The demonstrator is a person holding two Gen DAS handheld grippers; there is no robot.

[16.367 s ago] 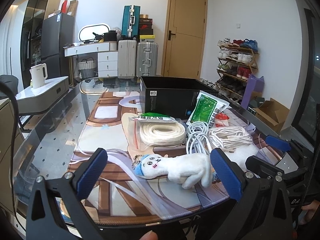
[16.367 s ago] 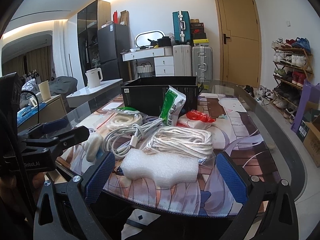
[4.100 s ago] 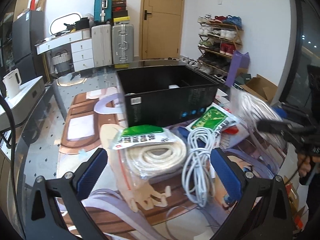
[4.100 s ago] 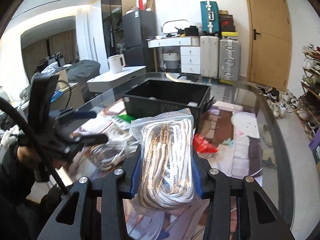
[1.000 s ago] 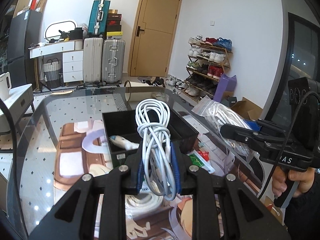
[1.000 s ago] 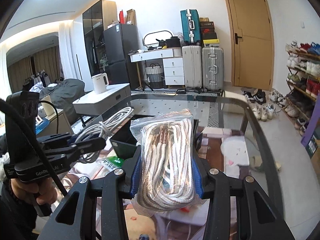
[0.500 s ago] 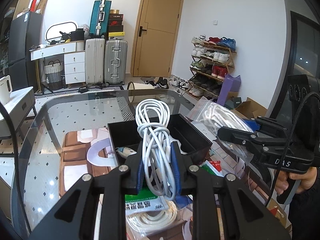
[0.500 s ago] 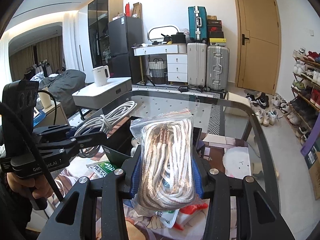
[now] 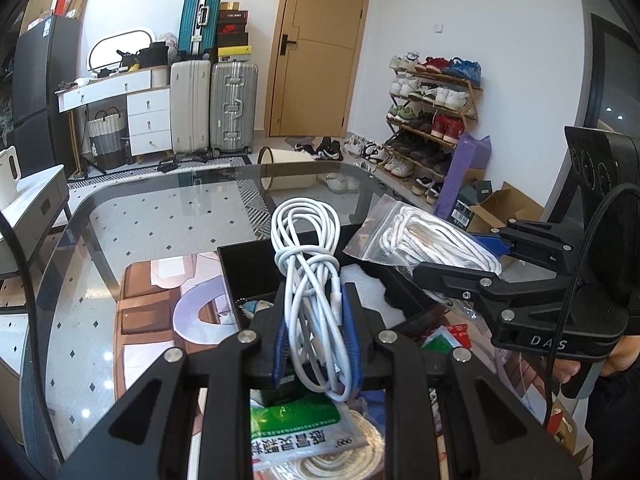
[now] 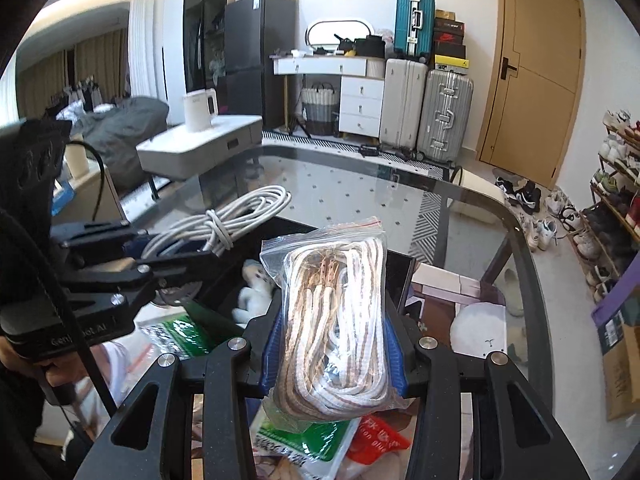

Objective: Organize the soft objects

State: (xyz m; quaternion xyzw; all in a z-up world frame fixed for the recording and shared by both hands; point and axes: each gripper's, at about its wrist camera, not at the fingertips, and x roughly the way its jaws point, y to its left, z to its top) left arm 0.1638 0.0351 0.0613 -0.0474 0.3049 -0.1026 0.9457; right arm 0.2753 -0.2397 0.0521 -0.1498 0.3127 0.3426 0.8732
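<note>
My left gripper (image 9: 316, 340) is shut on a coiled white cable (image 9: 310, 272) and holds it above the near wall of the black box (image 9: 244, 264). My right gripper (image 10: 334, 344) is shut on a clear bag of white rope (image 10: 336, 320), also over the box (image 10: 400, 276). In the box lie a white plush toy (image 10: 252, 296) and a white foam piece (image 9: 366, 284). The bagged rope also shows in the left wrist view (image 9: 420, 236), and the cable shows in the right wrist view (image 10: 228, 220).
A bagged flat white cord with a green label (image 9: 312, 440) lies on the printed mat in front of the box. A green packet (image 10: 304, 444) and a red packet (image 10: 380, 440) lie beside it. The glass table edge (image 10: 532, 280) curves off to the right.
Both grippers have moved forward and lower toward the box, still holding the cable and the bagged rope. The box now sits closer under both.
</note>
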